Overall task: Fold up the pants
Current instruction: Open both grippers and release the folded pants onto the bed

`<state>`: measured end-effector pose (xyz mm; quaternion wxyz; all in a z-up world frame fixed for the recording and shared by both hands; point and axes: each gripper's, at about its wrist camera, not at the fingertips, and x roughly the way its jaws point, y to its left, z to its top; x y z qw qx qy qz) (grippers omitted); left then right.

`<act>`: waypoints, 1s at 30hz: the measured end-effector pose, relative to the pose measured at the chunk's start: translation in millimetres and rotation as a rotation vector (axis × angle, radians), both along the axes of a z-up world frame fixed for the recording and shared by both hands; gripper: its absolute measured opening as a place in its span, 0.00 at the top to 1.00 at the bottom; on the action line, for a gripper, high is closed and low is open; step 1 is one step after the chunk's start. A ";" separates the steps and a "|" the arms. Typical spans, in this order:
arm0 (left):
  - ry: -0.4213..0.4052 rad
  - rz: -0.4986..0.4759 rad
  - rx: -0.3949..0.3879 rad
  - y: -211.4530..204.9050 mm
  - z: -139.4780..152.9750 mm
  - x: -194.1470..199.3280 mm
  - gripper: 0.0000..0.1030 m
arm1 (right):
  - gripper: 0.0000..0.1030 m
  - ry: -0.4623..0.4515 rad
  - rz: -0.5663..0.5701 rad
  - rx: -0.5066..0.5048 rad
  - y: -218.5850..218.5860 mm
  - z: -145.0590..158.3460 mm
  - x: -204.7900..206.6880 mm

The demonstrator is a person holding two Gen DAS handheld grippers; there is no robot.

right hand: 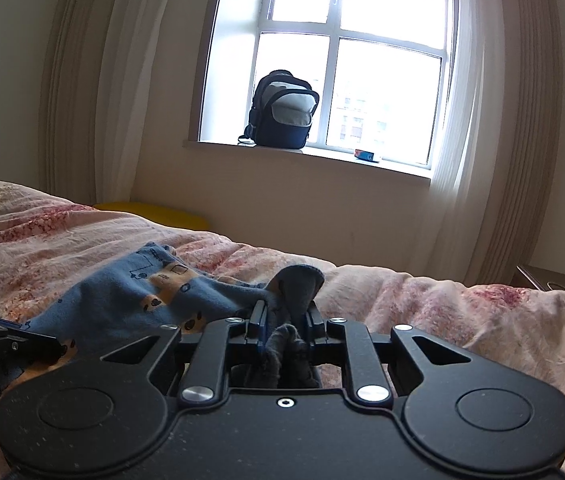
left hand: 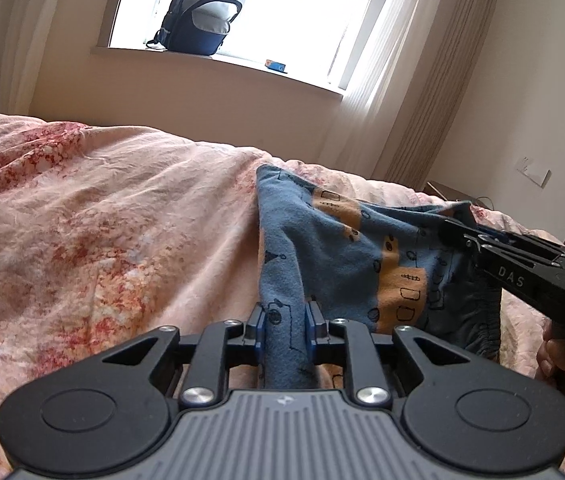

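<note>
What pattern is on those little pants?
The pants are blue with orange vehicle shapes and black line doodles, clearest in the left wrist view.

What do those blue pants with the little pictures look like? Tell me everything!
The pants are small and soft, like fleecy cotton, blue with orange patches and little black doodle drawings. A dark gathered waistband shows at one edge. They are rumpled, not yet folded flat, lying on the pink flowery bedspread. The left gripper pinches one bunched part, and the right gripper pinches another, so the cloth stretches between them.
</note>
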<state>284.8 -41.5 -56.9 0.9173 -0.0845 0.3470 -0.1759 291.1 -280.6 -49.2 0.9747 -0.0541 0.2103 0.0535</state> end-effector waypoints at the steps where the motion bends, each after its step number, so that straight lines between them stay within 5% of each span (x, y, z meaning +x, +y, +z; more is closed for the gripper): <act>1: 0.002 0.002 0.001 0.4 -0.2 0.0 0.76 | 0.75 -0.002 -0.008 0.000 -0.4 -0.2 -0.4; 4: 0.000 0.015 0.003 0.8 1.4 -0.8 0.70 | 0.55 -0.017 -0.029 0.011 -4.8 2.7 -3.4; 9: -0.032 0.059 -0.003 6.1 14.7 -9.5 0.35 | 0.33 -0.045 -0.083 0.036 -15.1 14.4 -16.8; 15: -0.097 0.123 -0.014 19.8 44.2 -42.2 0.07 | 0.08 -0.111 -0.132 0.074 -23.1 43.0 -58.4; 23: -0.189 0.195 0.022 29.8 83.7 -101.7 0.01 | 0.01 -0.204 -0.146 0.149 -16.5 82.8 -129.2; 30: -0.212 0.195 0.098 27.9 85.6 -160.0 0.00 | 0.01 -0.197 -0.123 0.190 -0.4 89.2 -194.2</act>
